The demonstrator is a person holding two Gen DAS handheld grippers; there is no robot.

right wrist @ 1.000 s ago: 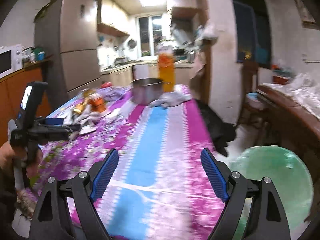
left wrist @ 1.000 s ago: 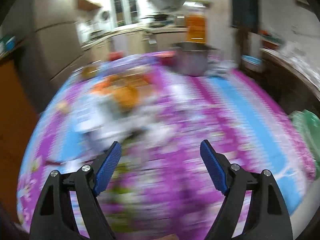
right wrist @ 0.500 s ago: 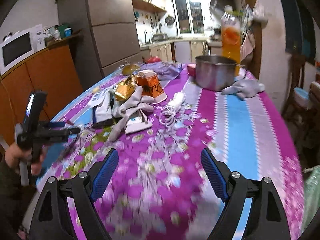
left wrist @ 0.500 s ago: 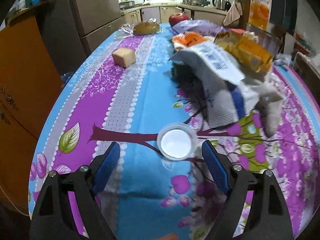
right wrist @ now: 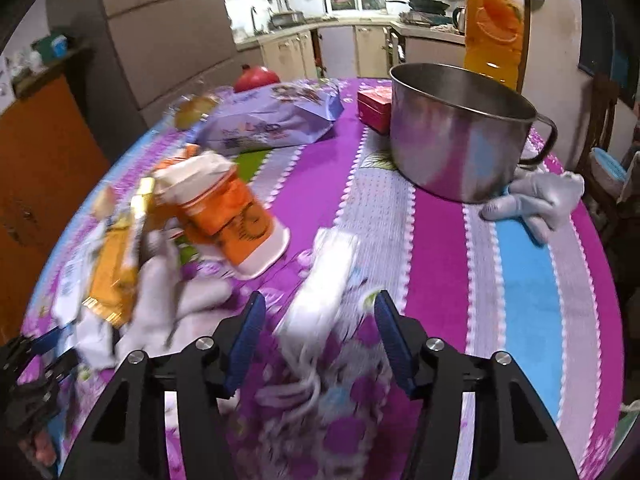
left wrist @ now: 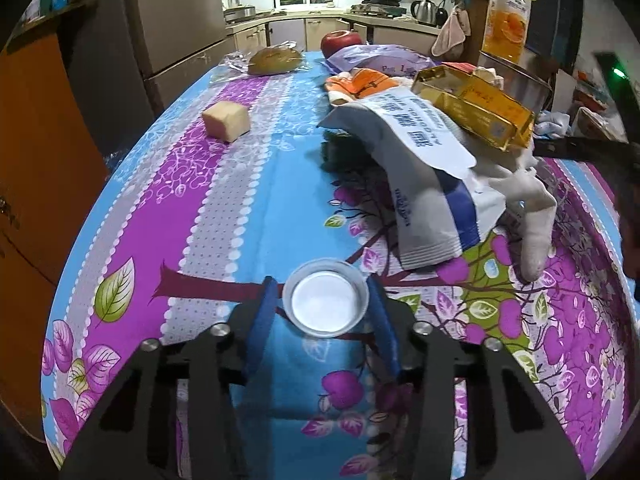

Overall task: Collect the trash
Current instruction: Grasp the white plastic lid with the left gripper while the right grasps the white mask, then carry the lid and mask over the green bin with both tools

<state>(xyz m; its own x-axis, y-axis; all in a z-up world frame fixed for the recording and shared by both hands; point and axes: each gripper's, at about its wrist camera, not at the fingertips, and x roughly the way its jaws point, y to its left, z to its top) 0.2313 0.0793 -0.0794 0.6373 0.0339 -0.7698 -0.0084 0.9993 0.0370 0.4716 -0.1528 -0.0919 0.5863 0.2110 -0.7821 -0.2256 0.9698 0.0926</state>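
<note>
A round white plastic lid [left wrist: 325, 303] lies flat on the flowered tablecloth [left wrist: 224, 216]. My left gripper [left wrist: 320, 282] straddles it, jaws closing, the blue pads [left wrist: 264, 312] almost at its rim. In the right wrist view a blurred white plug with a cable [right wrist: 320, 280] lies between the closing jaws of my right gripper [right wrist: 320, 297], clear of both pads. Left of it is a pile of trash: a tipped orange cup [right wrist: 232, 216], a gold box [left wrist: 476, 108], a white pouch [left wrist: 416, 168] and a white glove [left wrist: 532, 220].
A steel pot [right wrist: 456, 132], an orange juice bottle [right wrist: 494, 20], a purple bag [right wrist: 272, 120] and a grey glove [right wrist: 536, 200] stand further back. A bread cube [left wrist: 226, 120], a wrapped bun [left wrist: 274, 60] and an apple [left wrist: 340, 42] lie on the left side.
The left jaws have narrowed around the lid while that hand held still. The right gripper swept across the table to the pile, its jaws narrowed, and the white plug now lies between them.
</note>
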